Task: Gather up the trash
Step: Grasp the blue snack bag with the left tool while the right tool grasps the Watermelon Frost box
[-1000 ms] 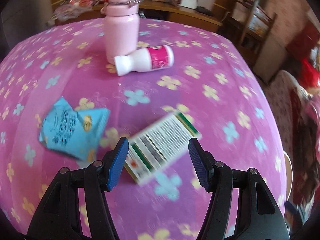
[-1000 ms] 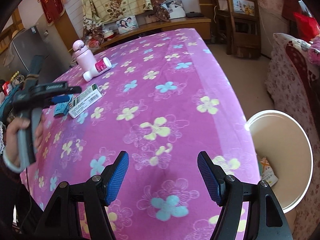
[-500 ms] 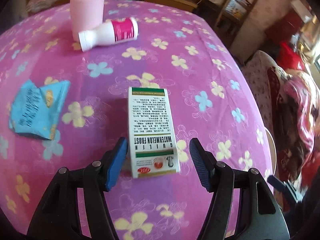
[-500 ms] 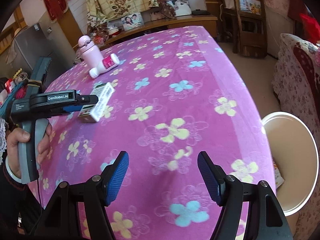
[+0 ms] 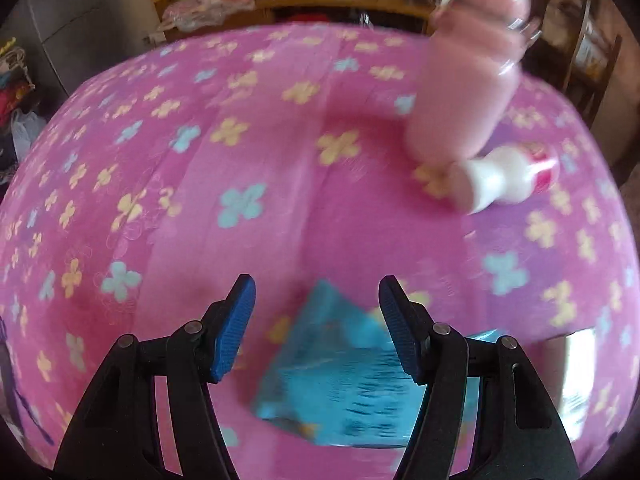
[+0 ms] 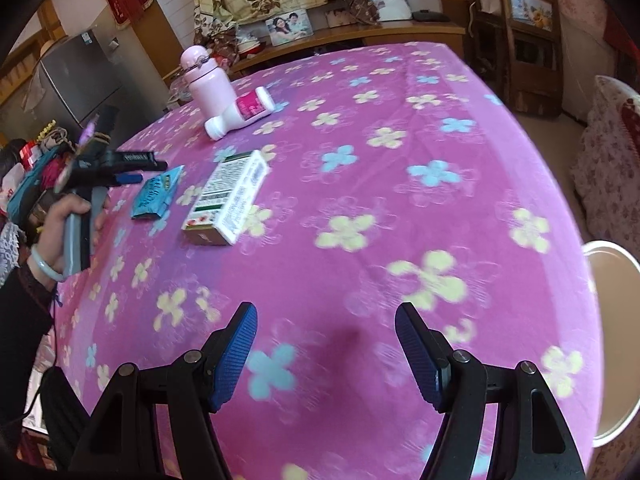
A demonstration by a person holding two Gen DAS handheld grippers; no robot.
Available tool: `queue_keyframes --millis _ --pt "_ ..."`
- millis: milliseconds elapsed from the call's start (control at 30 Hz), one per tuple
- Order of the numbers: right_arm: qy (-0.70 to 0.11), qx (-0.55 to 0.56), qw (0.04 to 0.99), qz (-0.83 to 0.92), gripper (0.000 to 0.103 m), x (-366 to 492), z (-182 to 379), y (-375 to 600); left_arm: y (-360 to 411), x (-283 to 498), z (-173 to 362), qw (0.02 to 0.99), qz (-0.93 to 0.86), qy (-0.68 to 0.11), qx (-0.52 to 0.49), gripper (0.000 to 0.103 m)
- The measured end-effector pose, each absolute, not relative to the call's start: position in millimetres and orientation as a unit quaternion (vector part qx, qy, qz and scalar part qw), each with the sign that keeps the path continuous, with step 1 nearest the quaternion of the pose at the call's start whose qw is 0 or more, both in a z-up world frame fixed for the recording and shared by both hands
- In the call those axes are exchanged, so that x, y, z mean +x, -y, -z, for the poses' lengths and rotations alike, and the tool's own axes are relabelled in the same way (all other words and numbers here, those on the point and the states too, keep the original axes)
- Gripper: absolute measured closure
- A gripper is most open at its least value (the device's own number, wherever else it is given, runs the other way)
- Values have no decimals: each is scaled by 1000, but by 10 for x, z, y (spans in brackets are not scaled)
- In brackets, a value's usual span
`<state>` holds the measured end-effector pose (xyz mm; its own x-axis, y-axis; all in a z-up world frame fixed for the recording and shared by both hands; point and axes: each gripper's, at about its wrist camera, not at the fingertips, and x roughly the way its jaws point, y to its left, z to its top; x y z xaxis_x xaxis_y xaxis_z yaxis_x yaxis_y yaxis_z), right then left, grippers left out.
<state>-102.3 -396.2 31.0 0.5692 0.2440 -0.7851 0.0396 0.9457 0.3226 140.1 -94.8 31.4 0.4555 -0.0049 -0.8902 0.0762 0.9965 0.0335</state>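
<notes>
I have swung my left gripper point(image 5: 314, 330) off the carton point(image 6: 226, 198), left unlifted on the worktop point(image 6: 400, 200), onto the blue wrapper point(image 5: 340, 384); jaws open astride it. Right gripper point(image 6: 326, 354) open, empty.

No words can be read: the print on the white box point(image 6: 228, 196) and the blue packet point(image 6: 154, 196) is too small and blurry.

Crumpled blue wrapper point(image 6: 154, 194) flat on the flowered cloth, just beside a white carton point(image 6: 228, 198) lying lengthwise. Farther back, white bottle point(image 6: 240, 114) with pink label on its side. Round bin point(image 6: 618, 344) off the table edge.
</notes>
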Motion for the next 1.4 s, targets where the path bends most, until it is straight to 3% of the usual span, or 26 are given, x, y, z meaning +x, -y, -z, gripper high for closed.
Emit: queue_keyframes --millis 167,500,733,800,833,867,1167,1400 --pt "-458 149 873 -81 29 -750 -333 3726 690 997 -202 832 63 -551 38 40" --pt "-462 128 872 -93 23 28 -345 3156 211 129 -480 823 150 -539 -96 40" --pt "-483 109 866 -72 20 473 -206 2874 608 -19 -559 832 202 -516 -36 36" --pt "-489 106 863 -70 25 484 -157 2874 719 -10 -492 833 205 -514 -3 36" --pt "-478 102 870 -67 39 434 -182 2893 780 -13 -458 833 204 -514 13 36" --pt "-475 100 872 -67 47 398 -193 2915 813 -24 -421 835 199 -513 27 36" --pt "-459 82 881 -83 47 -92 -307 3120 990 144 -191 838 155 -518 77 29" --pt "-433 87 893 -88 47 -533 -504 3242 915 -44 -299 839 157 -521 22 48"
